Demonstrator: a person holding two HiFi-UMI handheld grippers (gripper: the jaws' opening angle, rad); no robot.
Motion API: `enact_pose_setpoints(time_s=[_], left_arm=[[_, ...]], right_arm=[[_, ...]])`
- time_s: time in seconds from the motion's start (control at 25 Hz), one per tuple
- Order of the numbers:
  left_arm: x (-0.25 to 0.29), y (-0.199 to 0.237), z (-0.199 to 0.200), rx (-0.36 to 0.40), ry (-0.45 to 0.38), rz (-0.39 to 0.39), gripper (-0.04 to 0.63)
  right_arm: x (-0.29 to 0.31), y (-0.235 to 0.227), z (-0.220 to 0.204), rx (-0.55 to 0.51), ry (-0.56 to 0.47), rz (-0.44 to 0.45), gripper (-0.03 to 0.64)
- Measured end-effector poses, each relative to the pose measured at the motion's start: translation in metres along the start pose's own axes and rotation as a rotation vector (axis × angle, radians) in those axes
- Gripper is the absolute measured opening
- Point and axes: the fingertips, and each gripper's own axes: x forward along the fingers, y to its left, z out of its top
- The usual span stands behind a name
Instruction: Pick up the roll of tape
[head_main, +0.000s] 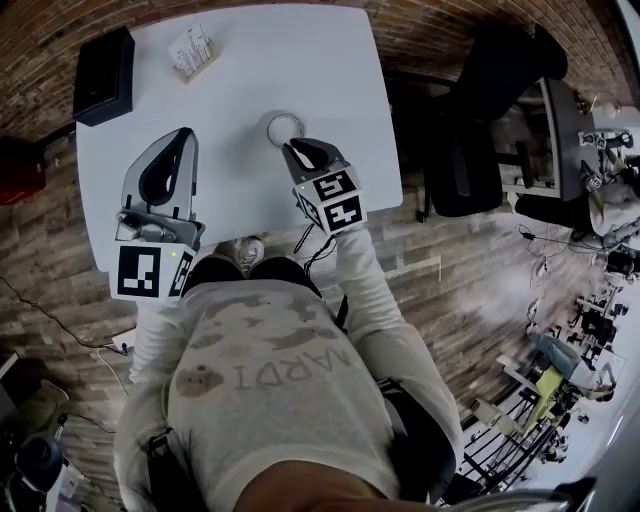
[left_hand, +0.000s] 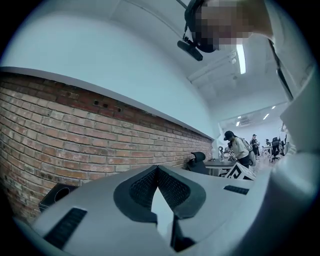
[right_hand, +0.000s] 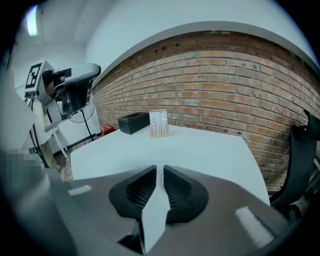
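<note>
Far left corner of the white worktop (head_main: 250, 60): a black rectangular box (head_main: 103, 75), and just inboard of it a small clear stand of printed cards (head_main: 193, 52). Over the worktop's near left part hangs the left hand-held gripper (head_main: 186, 135), jaws pressed tip to tip, nothing in them. Mid-worktop, toward the near edge, the pale ring-shaped roll of tape (head_main: 271, 127) lies flat. The right hand-held gripper (head_main: 291, 149) tilts down at it, jaws parted by a narrow slit, empty, tips just short of the roll.
</note>
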Motion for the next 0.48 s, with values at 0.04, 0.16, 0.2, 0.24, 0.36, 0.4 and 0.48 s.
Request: enact_pose_setpoints(time_s=[0.04, 0.16, 0.2, 0.24, 0.36, 0.4, 0.48], left_arm=[[0.001, 0.002, -0.001, -0.002, 0.003, 0.001, 0.006], [0.002, 0.008, -0.005, -0.008, 0.012, 0.002, 0.006], [0.003, 0.01, -0.006, -0.01, 0.014, 0.002, 0.006], [0.003, 0.011, -0.007, -0.012, 0.015, 0.001, 0.006], [0.004, 0.015, -0.009, -0.015, 0.021, -0.001, 0.006], [0.005, 0.017, -0.01, -0.016, 0.022, -0.002, 0.006], [0.007, 0.02, -0.011, -0.017, 0.024, -0.001, 0.006]], right_arm=[[0.004, 0.001, -0.004, -0.003, 0.016, 0.005, 0.057], [0.014, 0.003, -0.013, -0.022, 0.064, 0.015, 0.071], [0.018, 0.004, -0.015, -0.031, 0.079, 0.018, 0.077], [0.021, 0.005, -0.017, -0.037, 0.091, 0.021, 0.084], [0.031, 0.006, -0.023, -0.049, 0.125, 0.034, 0.104], [0.035, 0.006, -0.025, -0.054, 0.137, 0.038, 0.11], [0.041, 0.006, -0.029, -0.065, 0.16, 0.045, 0.127]])
